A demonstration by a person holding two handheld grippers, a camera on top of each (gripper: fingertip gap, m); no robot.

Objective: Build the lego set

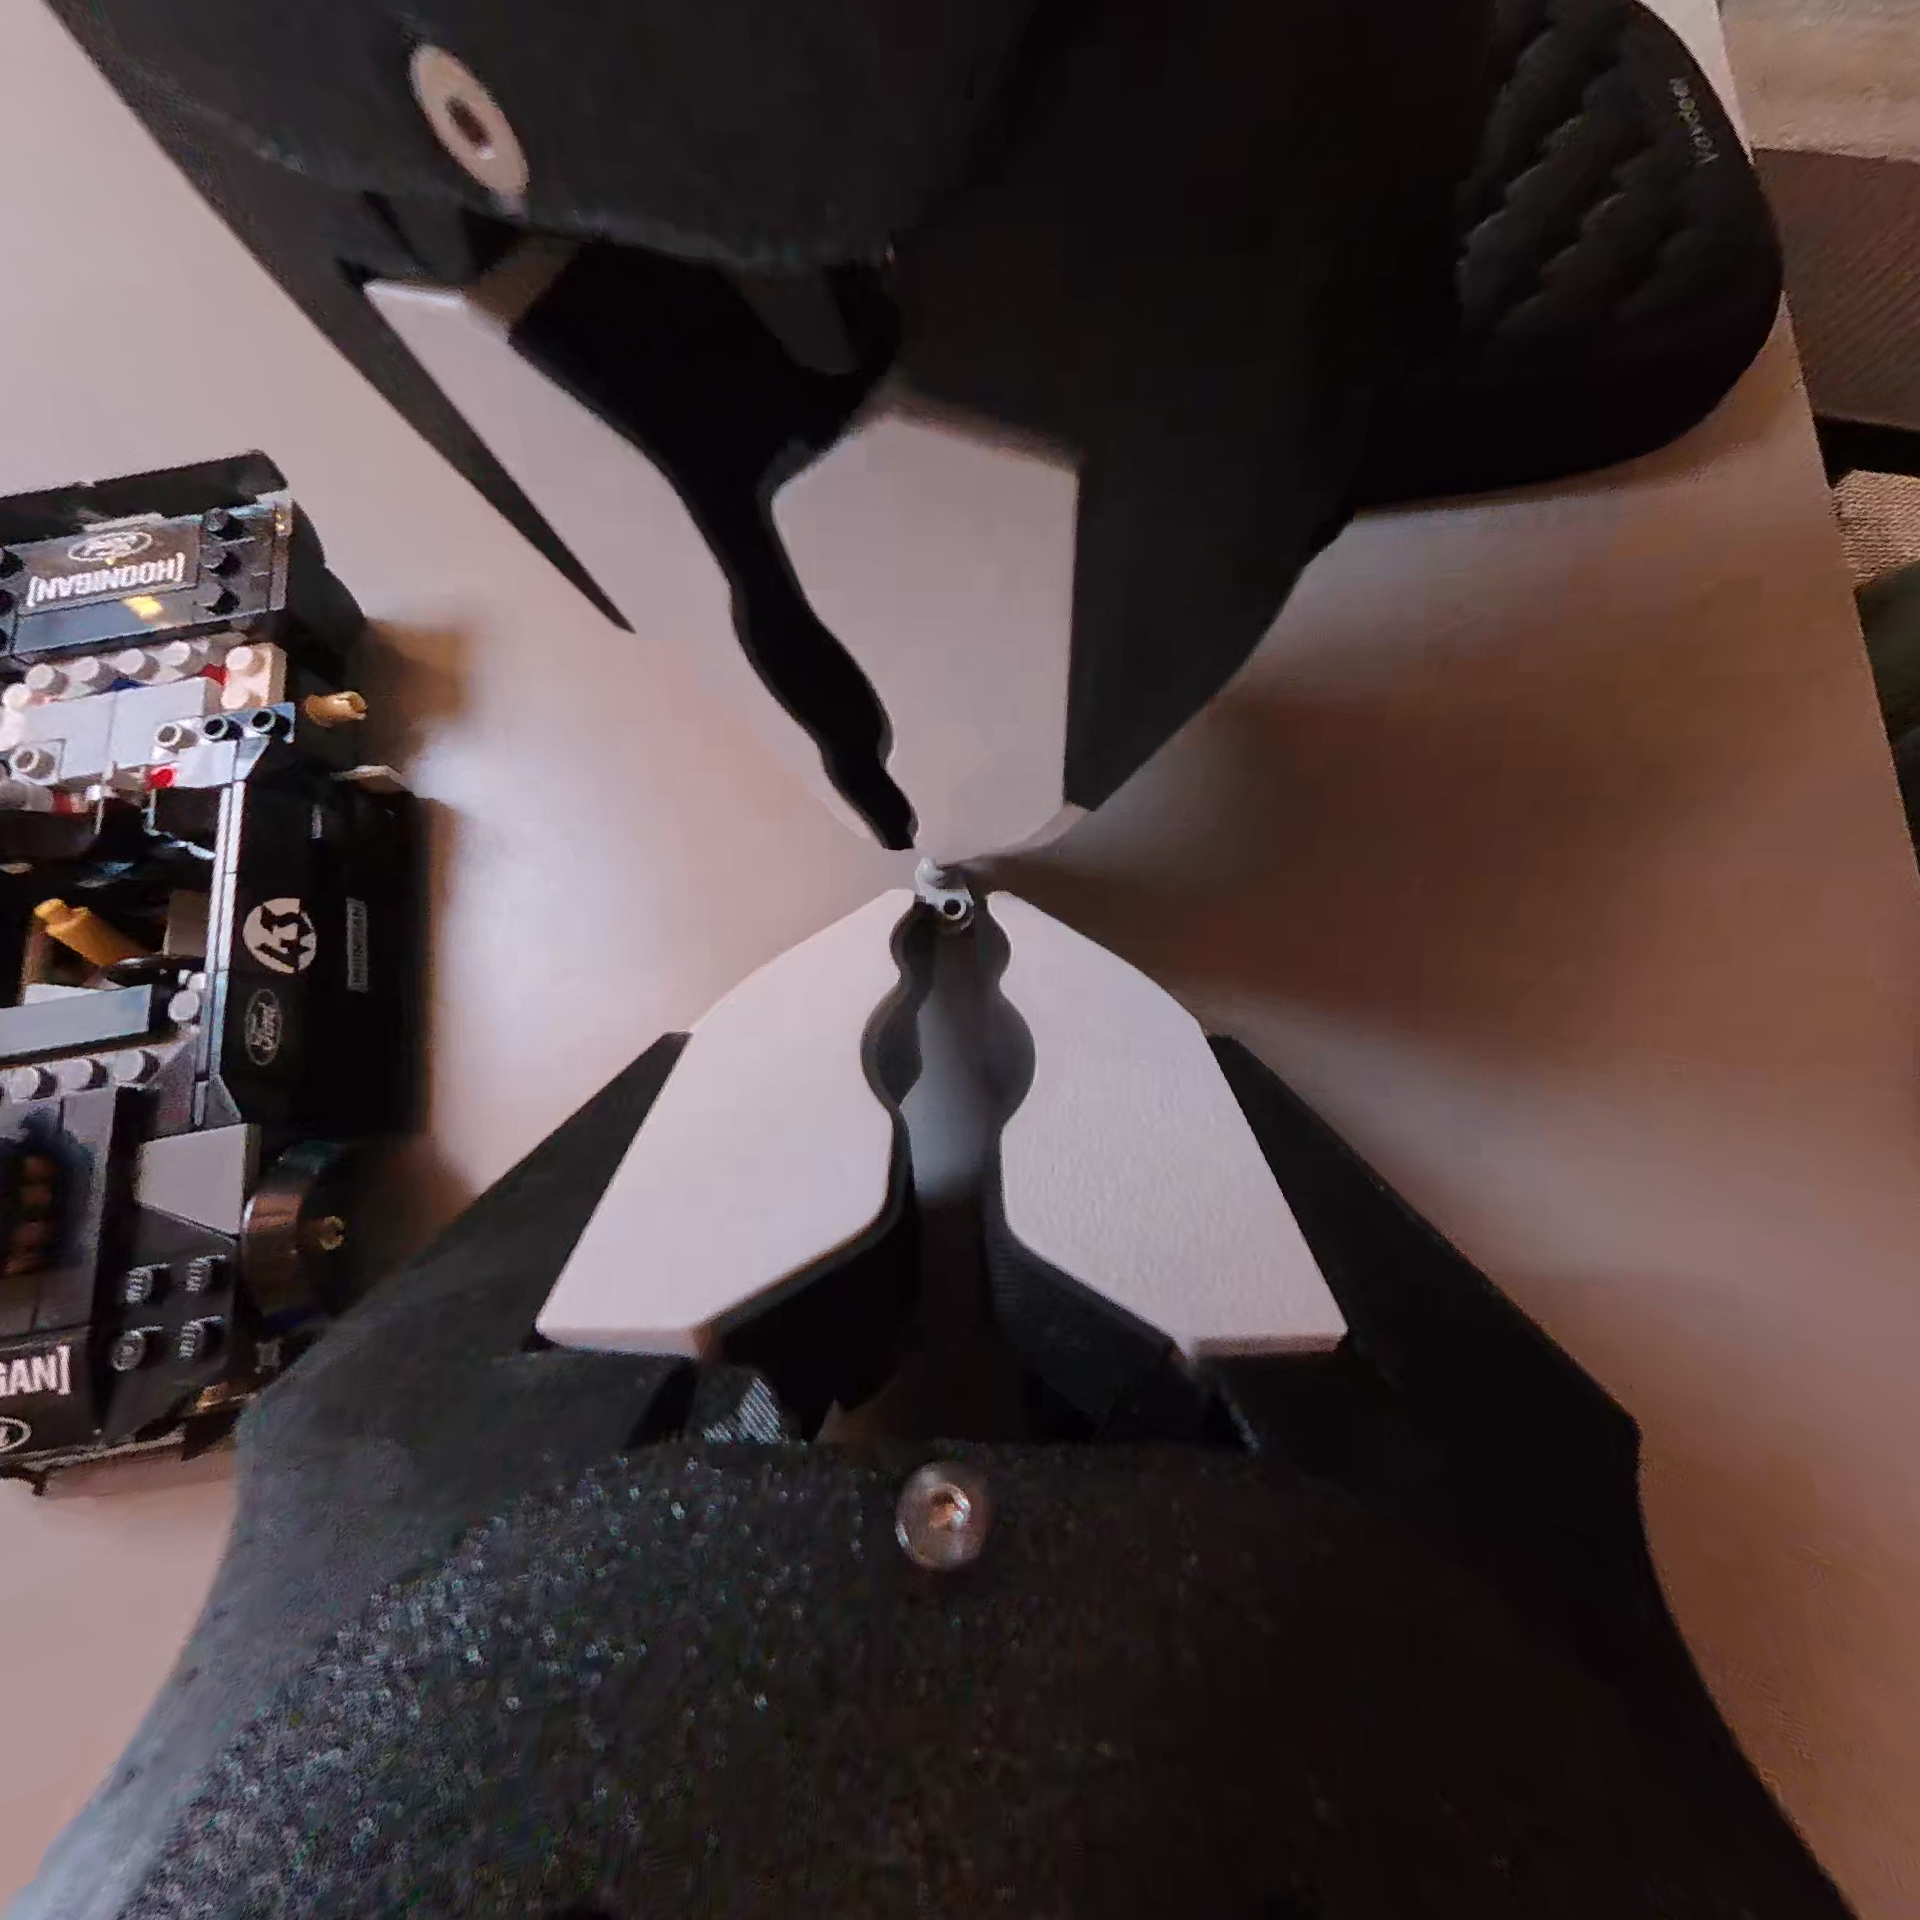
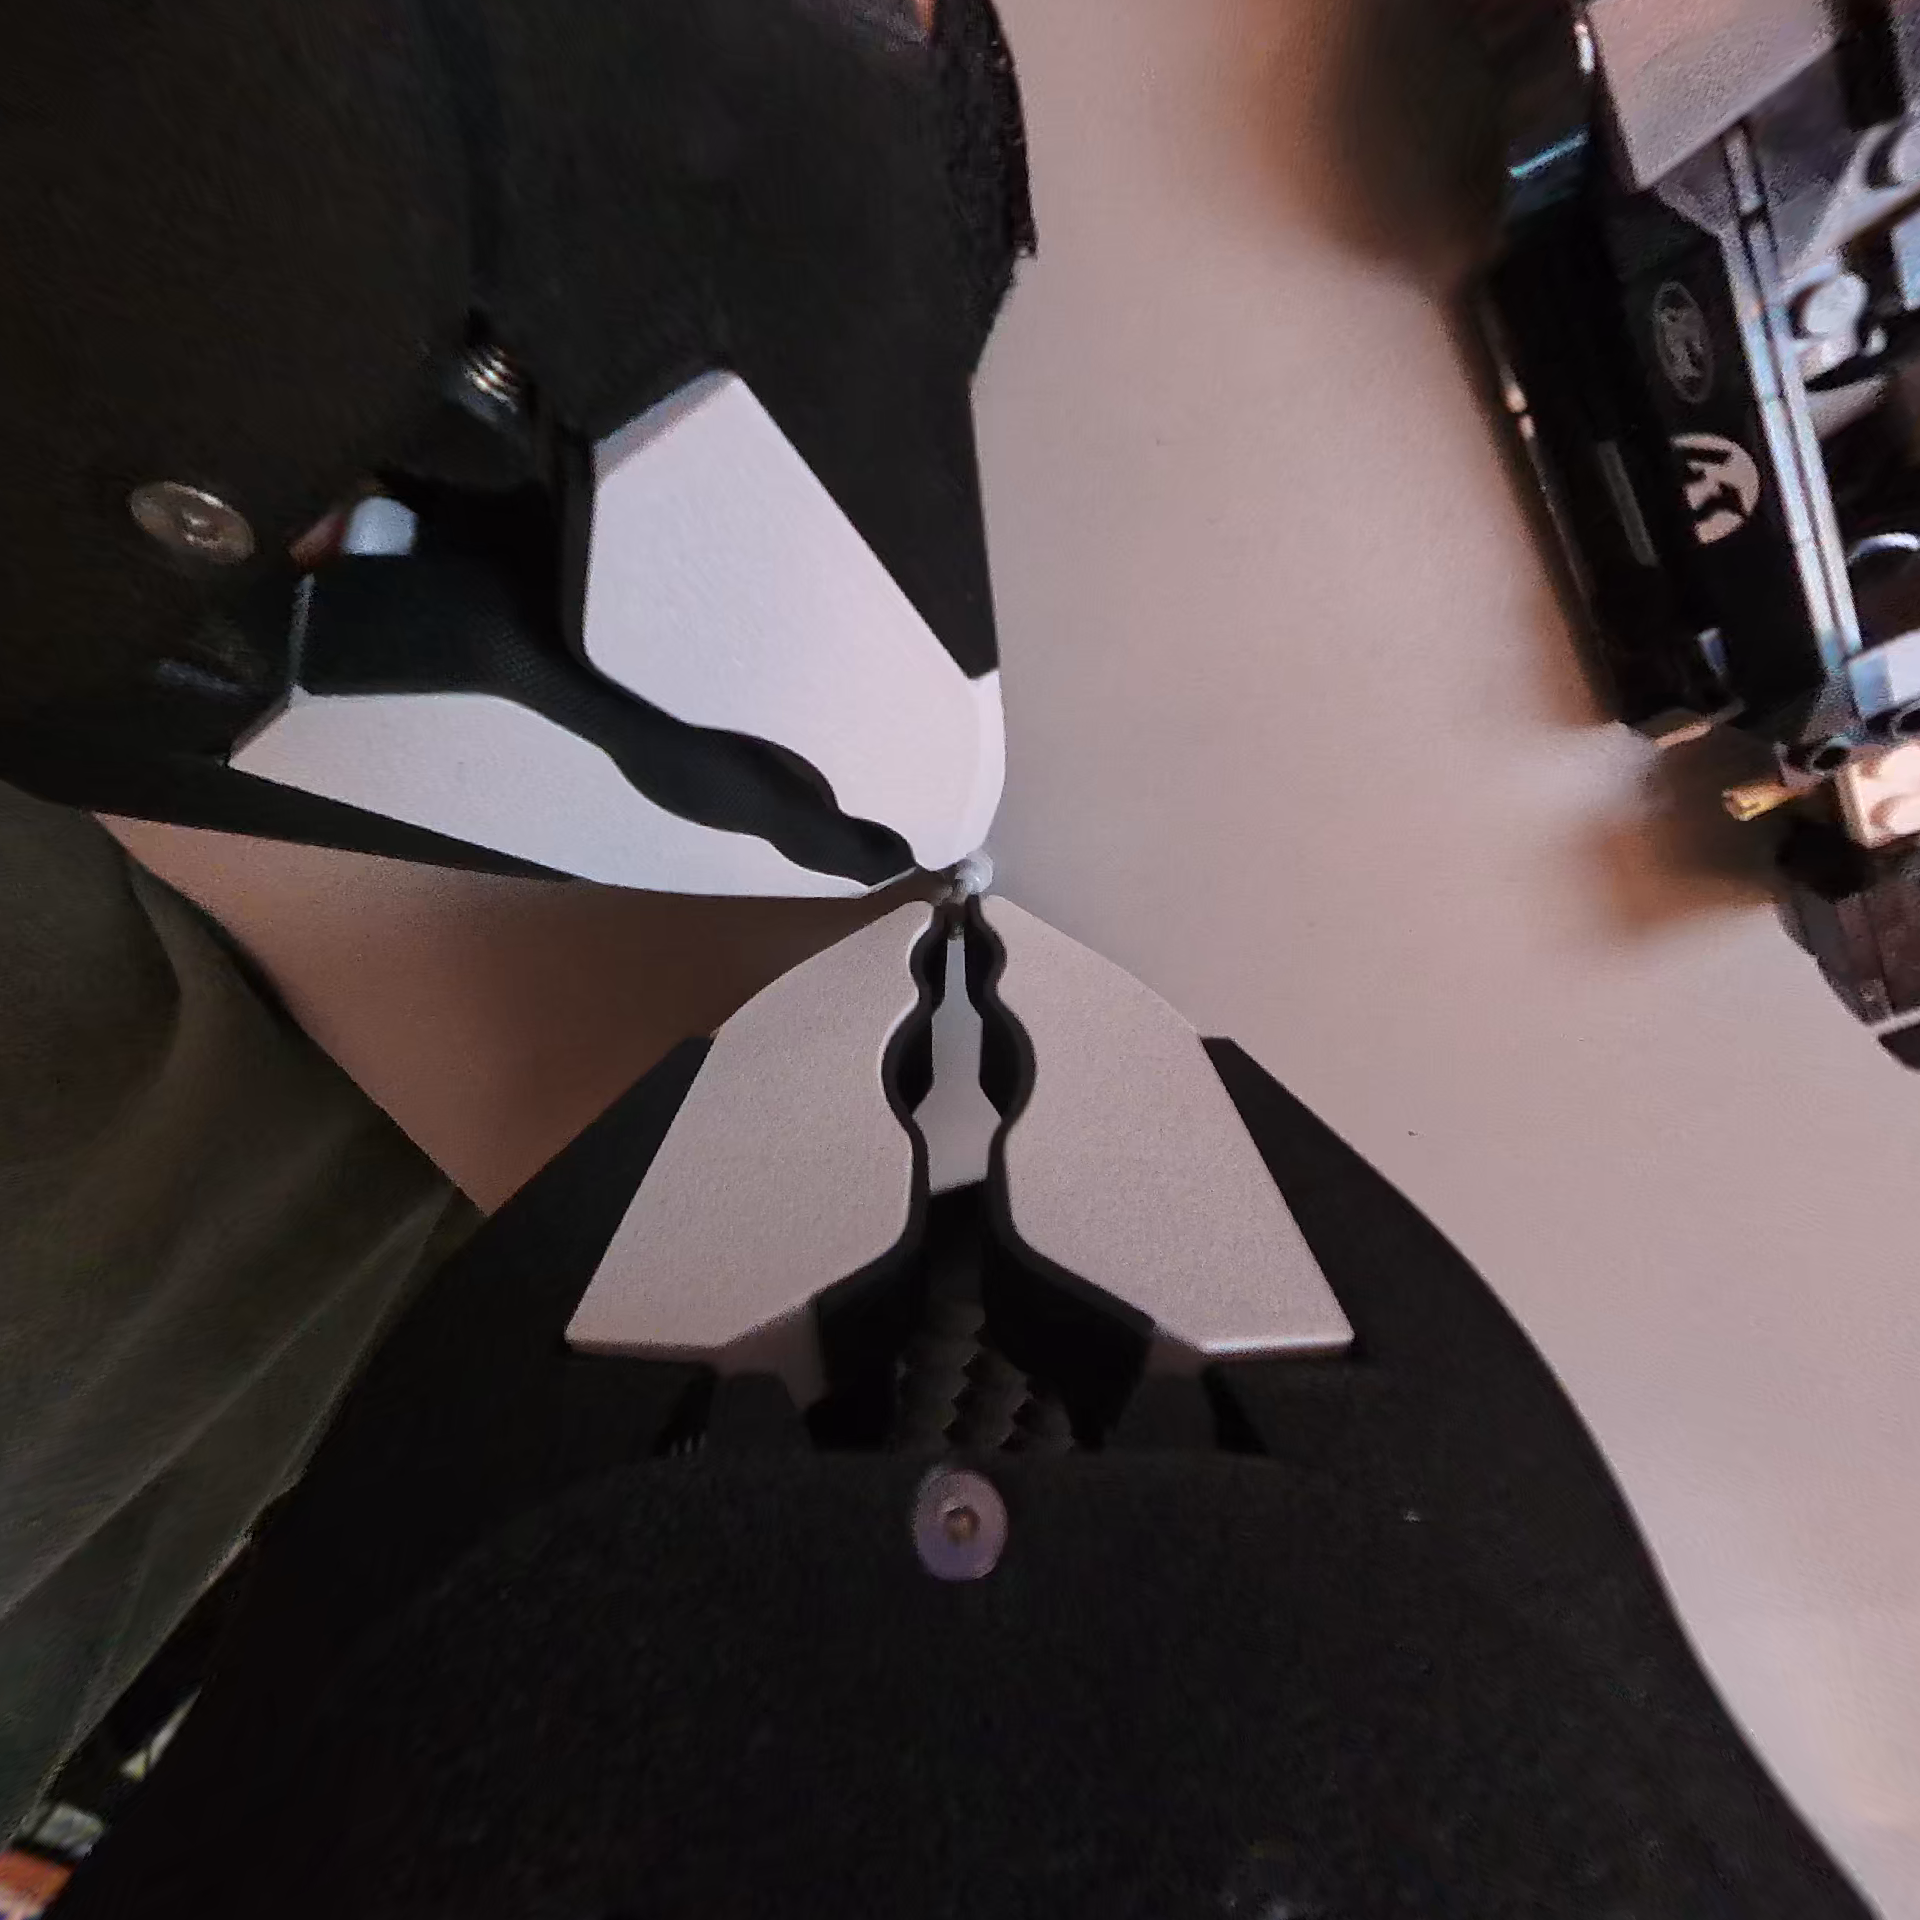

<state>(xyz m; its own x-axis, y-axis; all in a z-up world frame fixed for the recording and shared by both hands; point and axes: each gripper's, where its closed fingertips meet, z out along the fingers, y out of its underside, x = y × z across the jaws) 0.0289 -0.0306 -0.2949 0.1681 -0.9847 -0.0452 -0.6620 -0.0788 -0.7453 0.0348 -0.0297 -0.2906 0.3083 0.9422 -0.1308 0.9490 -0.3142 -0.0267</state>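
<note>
A tiny white Lego piece (image 1: pixel 940 888) with a round hole sits where both grippers' tips meet, above the pale table (image 1: pixel 1455 1039). My left gripper (image 1: pixel 948 912) is shut, pinching it at its fingertips. My right gripper (image 1: pixel 896 834) comes in from above, also shut, its tip against the piece. In the right wrist view the right gripper (image 2: pixel 958 902) is closed on the white piece (image 2: pixel 974 871), and the left gripper (image 2: pixel 914 854) meets it from the upper left. Whether this is one piece or two joined pieces I cannot tell.
The partly built black Lego car (image 1: pixel 156 935) with stickers and grey studs lies on the table to the left, and shows at the upper right in the right wrist view (image 2: pixel 1714 468). The table edge (image 1: pixel 1829 520) runs along the right. A dark green garment (image 2: pixel 156 1143) is at the left. The grippers are tip to tip, or close to it.
</note>
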